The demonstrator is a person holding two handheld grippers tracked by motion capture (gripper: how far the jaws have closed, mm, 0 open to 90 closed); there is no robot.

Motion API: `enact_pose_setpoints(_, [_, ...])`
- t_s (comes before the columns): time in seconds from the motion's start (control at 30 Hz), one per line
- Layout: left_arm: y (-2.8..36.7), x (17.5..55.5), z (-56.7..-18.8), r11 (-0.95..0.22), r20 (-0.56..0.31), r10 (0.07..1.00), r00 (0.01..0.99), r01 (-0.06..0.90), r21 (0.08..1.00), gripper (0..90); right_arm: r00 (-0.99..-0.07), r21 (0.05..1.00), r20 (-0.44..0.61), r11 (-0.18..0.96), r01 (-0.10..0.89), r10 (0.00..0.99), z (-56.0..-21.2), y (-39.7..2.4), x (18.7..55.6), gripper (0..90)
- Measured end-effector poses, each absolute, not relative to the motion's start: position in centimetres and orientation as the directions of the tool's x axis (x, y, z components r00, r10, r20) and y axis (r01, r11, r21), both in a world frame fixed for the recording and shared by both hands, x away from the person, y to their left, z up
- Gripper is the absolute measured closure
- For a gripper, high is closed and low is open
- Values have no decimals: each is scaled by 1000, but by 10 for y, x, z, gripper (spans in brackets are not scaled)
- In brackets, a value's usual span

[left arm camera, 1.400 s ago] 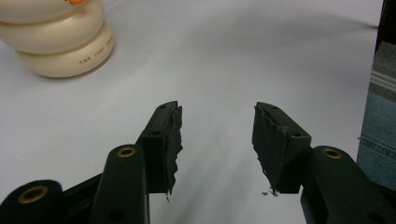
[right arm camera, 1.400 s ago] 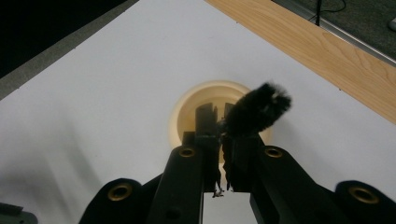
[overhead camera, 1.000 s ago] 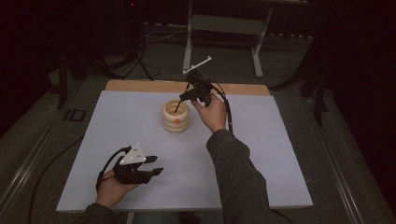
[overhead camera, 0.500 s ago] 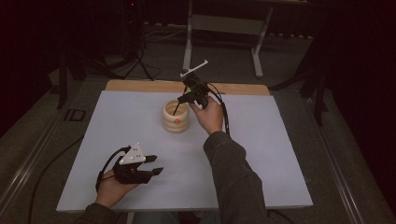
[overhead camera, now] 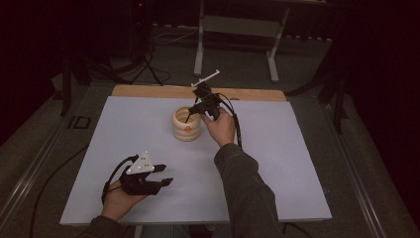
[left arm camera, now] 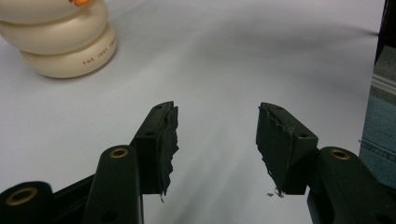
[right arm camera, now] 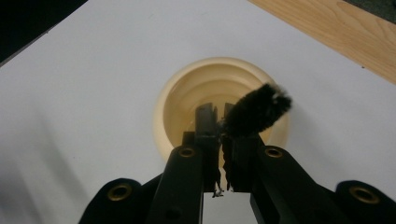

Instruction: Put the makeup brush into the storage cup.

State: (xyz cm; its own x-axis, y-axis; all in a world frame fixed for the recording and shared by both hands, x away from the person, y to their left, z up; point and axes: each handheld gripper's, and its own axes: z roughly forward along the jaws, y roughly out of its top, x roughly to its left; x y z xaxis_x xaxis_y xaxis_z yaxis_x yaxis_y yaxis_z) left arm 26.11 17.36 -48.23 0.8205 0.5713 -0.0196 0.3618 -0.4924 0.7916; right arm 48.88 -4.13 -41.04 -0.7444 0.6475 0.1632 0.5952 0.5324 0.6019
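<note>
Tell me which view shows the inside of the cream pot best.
The right gripper view: it looks straight down into the pot, ridged walls visible, past the brush in the right gripper. The high view gives a shallow slant on the mouth; the left gripper view catches the outside.

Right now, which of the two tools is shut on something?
The right tool, over the cream ribbed cup, is shut on a black bristly brush. The left tool rests open on the white table.

The high view looks forward and down over the whole white surface (overhead camera: 297,148). The left gripper view skims low across it; the right gripper view looks steeply down. All 3 share the cream pot (overhead camera: 186,124) (left arm camera: 60,37) (right arm camera: 219,93).
</note>
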Motion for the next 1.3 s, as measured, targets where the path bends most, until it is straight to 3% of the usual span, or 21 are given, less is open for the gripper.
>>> enact_pose_setpoints(0.77, [173, 262, -482, -489, -24, 574, 819, 365, 792, 468, -743, 591, 153, 542, 598, 652, -428, -41, 485, 838])
enact_pose_setpoints(1.07, [173, 263, -483, -491, -25, 574, 818, 368, 789, 466, -726, 596, 157, 522, 610, 670, -429, -52, 485, 769])
enact_pose_setpoints(1.3, [173, 263, -482, -488, -22, 577, 816, 367, 792, 459, -723, 626, 184, 487, 609, 666, -426, -60, 482, 614])
